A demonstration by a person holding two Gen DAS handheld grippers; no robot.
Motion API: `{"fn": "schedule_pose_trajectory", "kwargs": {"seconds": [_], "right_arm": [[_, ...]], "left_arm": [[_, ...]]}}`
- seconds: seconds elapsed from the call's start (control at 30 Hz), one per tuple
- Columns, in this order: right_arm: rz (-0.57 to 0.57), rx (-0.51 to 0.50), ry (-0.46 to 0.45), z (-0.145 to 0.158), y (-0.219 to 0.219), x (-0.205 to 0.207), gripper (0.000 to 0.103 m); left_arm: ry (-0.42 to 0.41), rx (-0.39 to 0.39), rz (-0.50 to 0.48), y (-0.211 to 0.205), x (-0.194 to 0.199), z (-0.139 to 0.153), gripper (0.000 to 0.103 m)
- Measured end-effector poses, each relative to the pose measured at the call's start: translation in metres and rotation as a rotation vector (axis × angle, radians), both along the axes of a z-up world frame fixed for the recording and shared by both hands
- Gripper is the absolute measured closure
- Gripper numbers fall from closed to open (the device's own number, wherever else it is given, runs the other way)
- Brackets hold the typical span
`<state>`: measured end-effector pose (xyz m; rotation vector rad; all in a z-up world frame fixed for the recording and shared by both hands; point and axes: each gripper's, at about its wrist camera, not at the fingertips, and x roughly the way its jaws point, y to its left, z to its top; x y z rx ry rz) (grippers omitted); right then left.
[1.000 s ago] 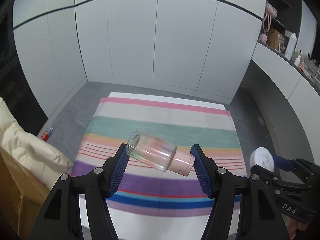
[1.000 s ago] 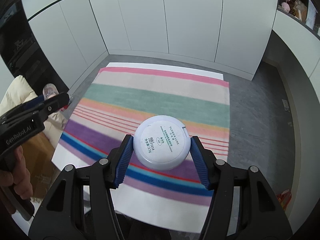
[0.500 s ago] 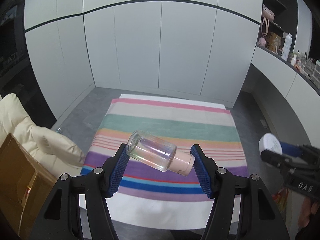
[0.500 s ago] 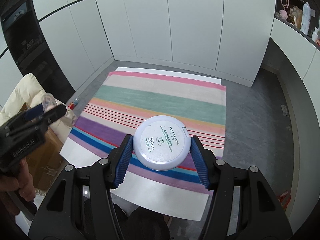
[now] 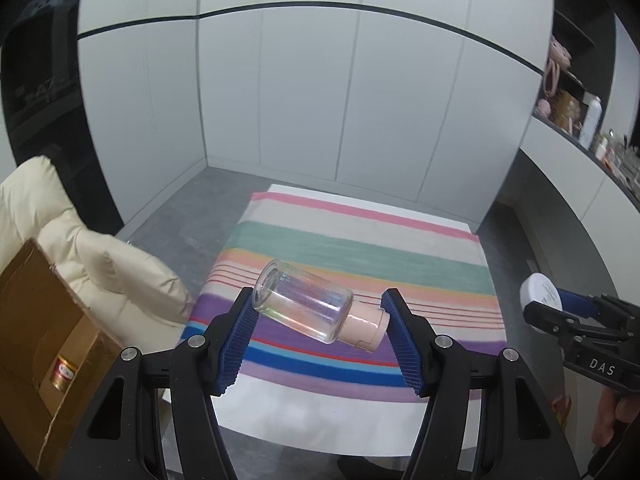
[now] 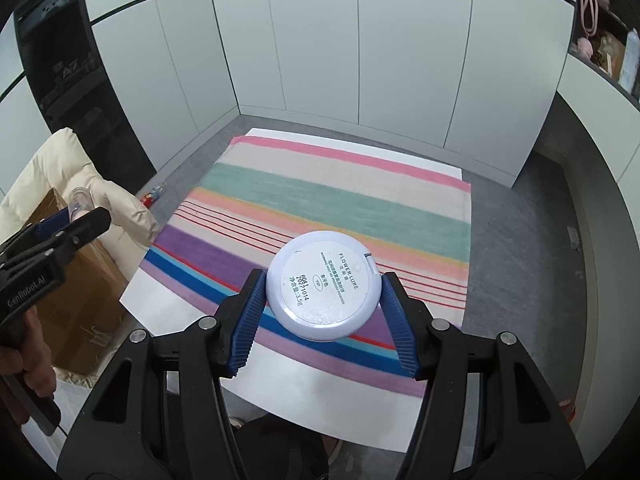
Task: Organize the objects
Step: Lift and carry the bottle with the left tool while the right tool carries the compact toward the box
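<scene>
Left wrist view. We count one left tool [image 5: 318, 320], its two blue ribbed pads clamped on one bottle [image 5: 308, 306]. The bottle is clear glass with a faint rainbow sheen and a pale pink cap; it lies tilted between the pads, base against the left pad and raised, cap against the right pad and lower. Below and beyond the tool we log one striped rug [image 5: 352, 248] on the grey floor, in bands of pink, cream, green, orange, purple and blue. Left of the tool: one cream padded cushion [image 5: 100, 268] and one brown cardboard box [image 5: 36, 332] with one small gold-and-red can inside. Right of the tool: one right tool [image 5: 538, 300], seen side-on.

Right wrist view. We count one right tool [image 6: 322, 310], pads clamped on one round compact [image 6: 323, 285], pale lilac-white, flat, printed face towards us reading "FLOWER LURE", with a date code. The rug [image 6: 332, 200] lies beneath and ahead. Left of the tool: one left tool [image 6: 66, 218] gripped by one hand [image 6: 32, 356], the bottle's clear end [image 6: 78, 200] showing at its tip, the box [image 6: 80, 320] and the cushion [image 6: 72, 168] behind it.
</scene>
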<state>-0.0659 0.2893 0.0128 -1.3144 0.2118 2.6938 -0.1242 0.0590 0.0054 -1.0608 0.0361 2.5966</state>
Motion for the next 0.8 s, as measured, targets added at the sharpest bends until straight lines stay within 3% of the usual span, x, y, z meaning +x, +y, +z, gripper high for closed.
{"fn": "schedule_pose_trajectory", "kwargs": {"seconds": [0.8], "right_arm": [[0.173, 0.001, 0.037, -0.001, -0.107, -0.058, 0.043]], "left_arm": [[0.016, 0.041, 0.185, -0.116, -0.007, 0.001, 0.038]]}}
